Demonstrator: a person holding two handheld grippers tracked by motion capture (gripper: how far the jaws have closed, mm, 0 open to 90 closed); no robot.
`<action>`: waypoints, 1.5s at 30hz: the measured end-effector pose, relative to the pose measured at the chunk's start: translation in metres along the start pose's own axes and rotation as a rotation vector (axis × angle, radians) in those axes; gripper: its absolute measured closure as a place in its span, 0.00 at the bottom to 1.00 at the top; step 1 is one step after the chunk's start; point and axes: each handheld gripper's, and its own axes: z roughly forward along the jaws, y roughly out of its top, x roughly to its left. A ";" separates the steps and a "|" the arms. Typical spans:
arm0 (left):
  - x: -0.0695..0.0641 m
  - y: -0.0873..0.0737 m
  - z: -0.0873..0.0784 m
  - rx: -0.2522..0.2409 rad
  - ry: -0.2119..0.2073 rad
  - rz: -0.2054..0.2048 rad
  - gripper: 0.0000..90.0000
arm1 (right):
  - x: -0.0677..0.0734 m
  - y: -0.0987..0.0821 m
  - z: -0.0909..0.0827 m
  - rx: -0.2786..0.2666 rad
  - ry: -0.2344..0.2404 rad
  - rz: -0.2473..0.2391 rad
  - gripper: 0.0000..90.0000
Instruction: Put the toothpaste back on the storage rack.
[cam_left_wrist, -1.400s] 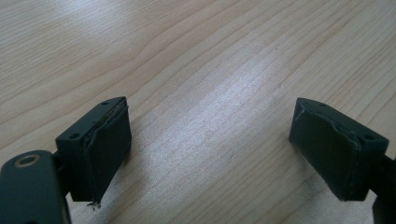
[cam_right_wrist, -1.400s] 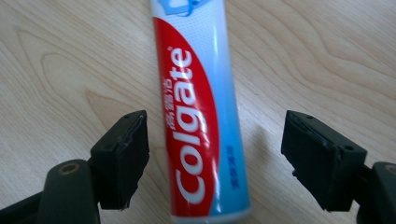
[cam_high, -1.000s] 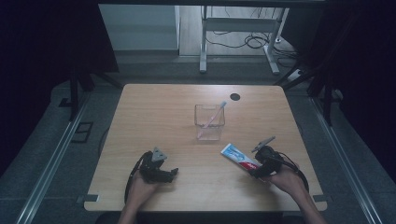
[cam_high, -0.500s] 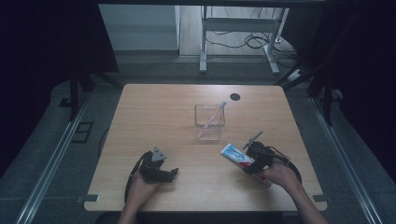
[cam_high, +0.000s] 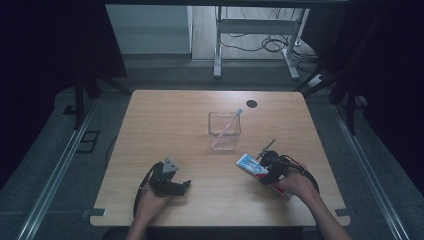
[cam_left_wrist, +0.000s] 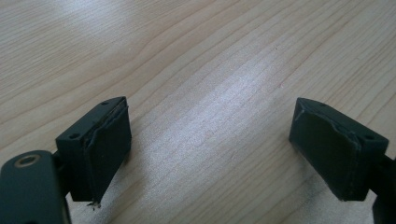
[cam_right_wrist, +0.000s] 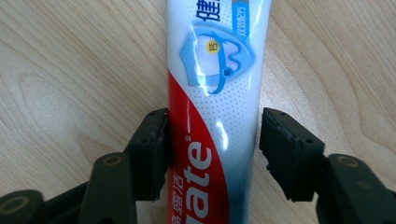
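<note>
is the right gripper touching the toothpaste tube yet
Touching on one side. In the right gripper view the toothpaste tube lies between the right gripper jaws, which have just been closing: one pad meets its edge, the other stands narrowly off.

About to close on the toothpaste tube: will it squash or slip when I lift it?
The toothpaste tube looks soft-walled, so it will probably dent under the right gripper. Its glossy skin may slip. It lies flat on the table, so rolling seems unlikely.
</note>
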 end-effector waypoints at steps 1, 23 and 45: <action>0.000 0.000 0.000 0.000 0.000 0.000 0.14 | 0.000 0.000 0.000 0.005 0.001 -0.002 0.49; 0.000 0.000 0.000 0.002 0.000 0.002 0.14 | -0.002 -0.005 -0.008 -0.051 0.018 -0.003 0.77; 0.000 0.000 0.000 0.000 0.000 -0.001 0.14 | 0.000 -0.013 -0.037 -0.165 0.001 0.020 0.80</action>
